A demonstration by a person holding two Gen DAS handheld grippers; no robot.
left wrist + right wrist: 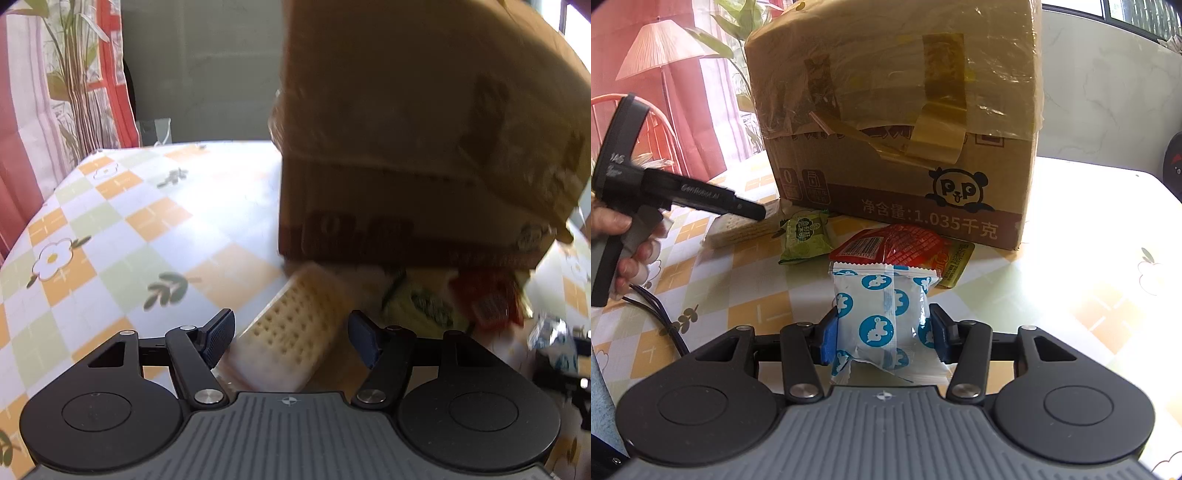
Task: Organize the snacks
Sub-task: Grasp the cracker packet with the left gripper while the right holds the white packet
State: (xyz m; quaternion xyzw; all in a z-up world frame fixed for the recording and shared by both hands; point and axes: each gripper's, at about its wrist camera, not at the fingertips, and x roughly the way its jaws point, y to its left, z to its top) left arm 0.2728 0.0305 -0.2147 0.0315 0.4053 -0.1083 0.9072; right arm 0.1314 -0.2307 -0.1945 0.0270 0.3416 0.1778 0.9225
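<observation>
The right gripper (882, 332) clamps a white, blue-spotted snack packet (877, 314) near the cardboard box (894, 122). The left gripper (291, 338) stands open around a cracker pack (295, 328) lying on the checked tablecloth (122, 229), left of the box.

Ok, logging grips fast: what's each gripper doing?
Left gripper: open around the cracker pack, pads not touching.
Right gripper: shut on the blue-and-white packet.

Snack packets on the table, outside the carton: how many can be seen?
5: cracker pack, green packet, red packet, yellow packet under it, white-blue packet between right gripper pads. Others may hide behind the carton.
</observation>
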